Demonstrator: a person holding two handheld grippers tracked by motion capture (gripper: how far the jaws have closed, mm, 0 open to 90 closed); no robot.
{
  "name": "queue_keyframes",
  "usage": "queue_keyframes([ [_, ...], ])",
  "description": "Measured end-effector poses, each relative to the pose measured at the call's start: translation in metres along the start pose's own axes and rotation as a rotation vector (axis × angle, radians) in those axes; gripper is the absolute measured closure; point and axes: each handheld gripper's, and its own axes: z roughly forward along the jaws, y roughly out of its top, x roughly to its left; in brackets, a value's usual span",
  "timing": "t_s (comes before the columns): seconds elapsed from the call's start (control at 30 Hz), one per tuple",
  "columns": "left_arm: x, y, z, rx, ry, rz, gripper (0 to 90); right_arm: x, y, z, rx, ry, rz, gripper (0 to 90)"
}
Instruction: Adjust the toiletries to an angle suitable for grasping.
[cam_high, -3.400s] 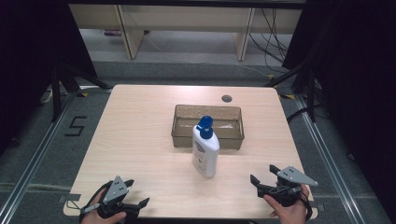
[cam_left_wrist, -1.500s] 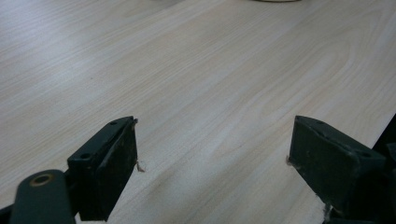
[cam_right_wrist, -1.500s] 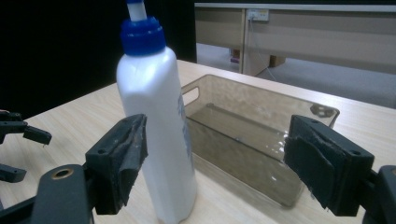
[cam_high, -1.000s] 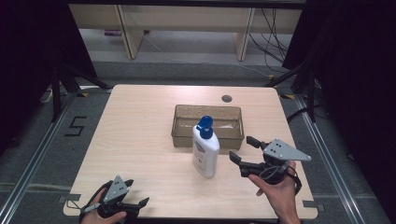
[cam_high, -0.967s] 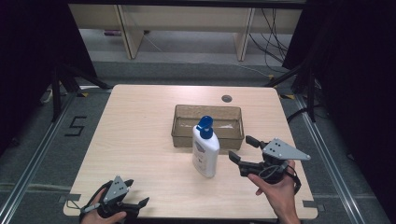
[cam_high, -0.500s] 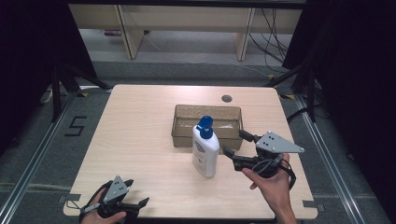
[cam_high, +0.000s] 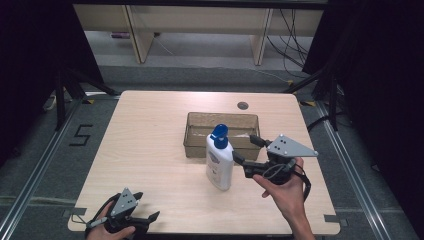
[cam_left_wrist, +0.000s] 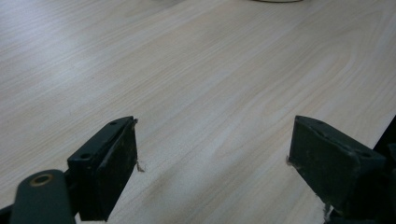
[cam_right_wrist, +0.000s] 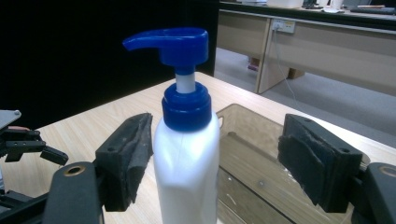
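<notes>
Bottle upright on counter, just before bin | right claw spread open around bottle's upper body, one pad near touching | left claw open, empty, well apart from bottle | rigid, smooth plastic, likely slippery, top-heavy: body best gripped below collar

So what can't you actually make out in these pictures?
- Label on the pump bottle: too small to read in the high view.
- Bottle's base: cut off by the bottom edge in the right gripper view.
- Bin floor: partly hidden behind the bottle.
- Small dark round thing on the table: too small to identify.
</notes>
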Motion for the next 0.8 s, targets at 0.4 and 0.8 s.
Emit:
queue_keyframes([
  [0.4,0.0,0.001,0.001,-0.008,-0.005,-0.004,14.8,0.002,0.011,0.011,-0.008,0.031,-0.033,28.0],
  [0.8,-0.002,0.005,0.006,-0.016,-0.014,-0.019,14.8,0.007,0.014,0.03,-0.006,0.093,-0.047,31.4],
])
